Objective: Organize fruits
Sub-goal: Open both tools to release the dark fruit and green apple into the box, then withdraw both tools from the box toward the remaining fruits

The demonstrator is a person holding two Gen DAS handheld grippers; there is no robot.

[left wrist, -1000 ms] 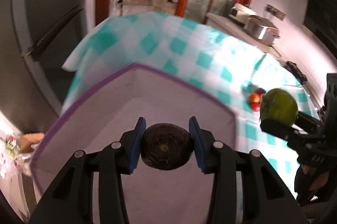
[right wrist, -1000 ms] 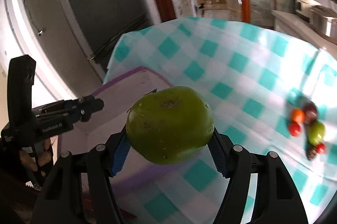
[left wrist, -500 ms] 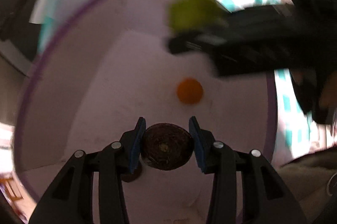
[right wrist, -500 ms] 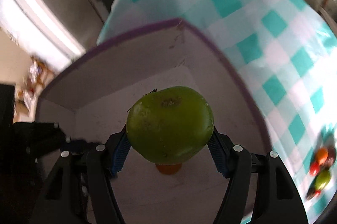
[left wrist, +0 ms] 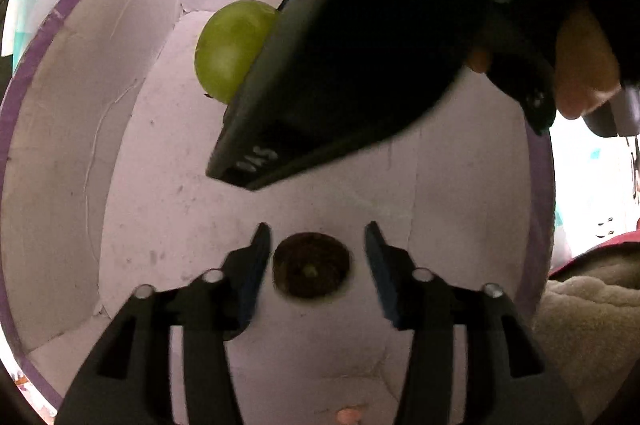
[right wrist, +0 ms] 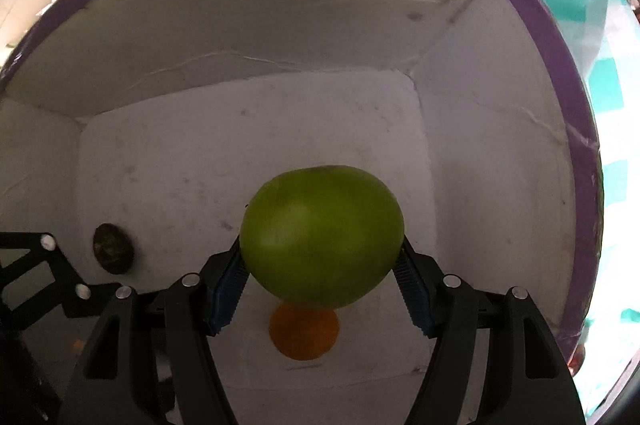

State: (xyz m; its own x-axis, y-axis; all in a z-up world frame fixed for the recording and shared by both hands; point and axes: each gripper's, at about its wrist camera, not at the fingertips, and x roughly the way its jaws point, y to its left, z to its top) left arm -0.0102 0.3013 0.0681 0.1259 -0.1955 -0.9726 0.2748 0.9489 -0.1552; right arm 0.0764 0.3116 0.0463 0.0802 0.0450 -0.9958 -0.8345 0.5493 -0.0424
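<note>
Down inside the white, purple-rimmed cardboard box (left wrist: 72, 129), the left gripper (left wrist: 316, 261) is opening, its fingers clear of the dark brown wrinkled fruit (left wrist: 311, 270) now on the floor. The right gripper (right wrist: 320, 265) clamps the round green fruit (right wrist: 322, 235) above a small orange fruit (right wrist: 304, 339), likely awaiting free room.

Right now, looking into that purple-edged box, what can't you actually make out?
- Left wrist view: the right gripper's black body covers part of the green fruit and the box floor behind it.
- Right wrist view: the green fruit hides the top of the orange fruit.
- Right wrist view: the left gripper is cut off by the edge; its jaws are unseen there.
</note>
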